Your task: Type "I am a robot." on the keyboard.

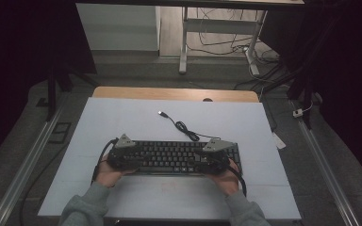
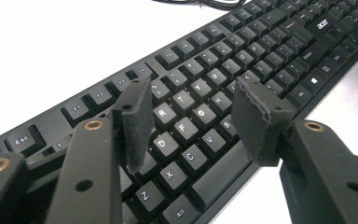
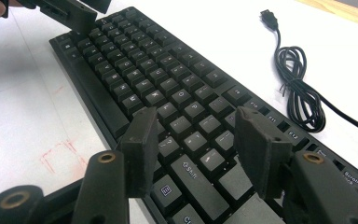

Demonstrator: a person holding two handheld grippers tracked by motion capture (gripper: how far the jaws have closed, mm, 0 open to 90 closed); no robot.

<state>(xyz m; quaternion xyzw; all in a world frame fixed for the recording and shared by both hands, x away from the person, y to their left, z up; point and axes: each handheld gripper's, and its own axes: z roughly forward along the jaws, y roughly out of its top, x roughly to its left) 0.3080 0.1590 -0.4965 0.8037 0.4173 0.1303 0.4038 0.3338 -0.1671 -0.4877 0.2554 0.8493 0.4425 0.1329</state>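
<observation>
Black keyboard (image 1: pixel 172 157) lies flat on the white table (image 1: pixel 122 117), cable (image 1: pixel 184 127) coiled behind; left hand-held gripper (image 2: pixel 193 123) and right hand-held gripper (image 3: pixel 198 149) hover over its ends, jaws apart, gripping nothing.

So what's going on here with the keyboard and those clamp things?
A person sits at a white table with a two-jaw gripper in each hand, both held over a black keyboard. The left gripper hovers above the letter keys at its left end, jaws apart with nothing between them. The right gripper is over the right end, also open and holding nothing. The keyboard's cable lies loosely coiled on the table behind it, its plug unconnected.
</observation>
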